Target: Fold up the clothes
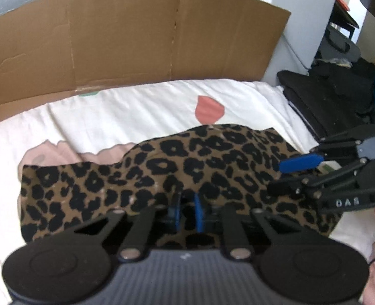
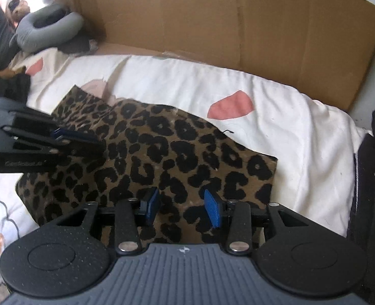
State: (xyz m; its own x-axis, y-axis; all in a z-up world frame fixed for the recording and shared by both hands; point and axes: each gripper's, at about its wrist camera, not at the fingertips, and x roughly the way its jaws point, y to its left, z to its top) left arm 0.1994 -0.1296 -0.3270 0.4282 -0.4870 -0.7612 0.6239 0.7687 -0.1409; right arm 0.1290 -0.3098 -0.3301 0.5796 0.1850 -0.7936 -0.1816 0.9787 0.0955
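Tools hover over leopard-print garment (image 1: 177, 167) (flat on bedding): left tool (image 1: 187, 212) narrowly apart, right tool (image 2: 183, 208) wide.

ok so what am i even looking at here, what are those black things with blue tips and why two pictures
They are two handheld grippers, one in each of a person's hands, each with a camera looking along its own blue fingers. One picture is from the left gripper, the other from the right gripper. The left one's fingers stand close together over the cloth; whether they pinch it is unclear. The right one is open and holds nothing. Below both lies a leopard-print garment, partly folded, on a white bedsheet with pink patches. A cardboard sheet stands behind, and black clothes are stacked on the right.
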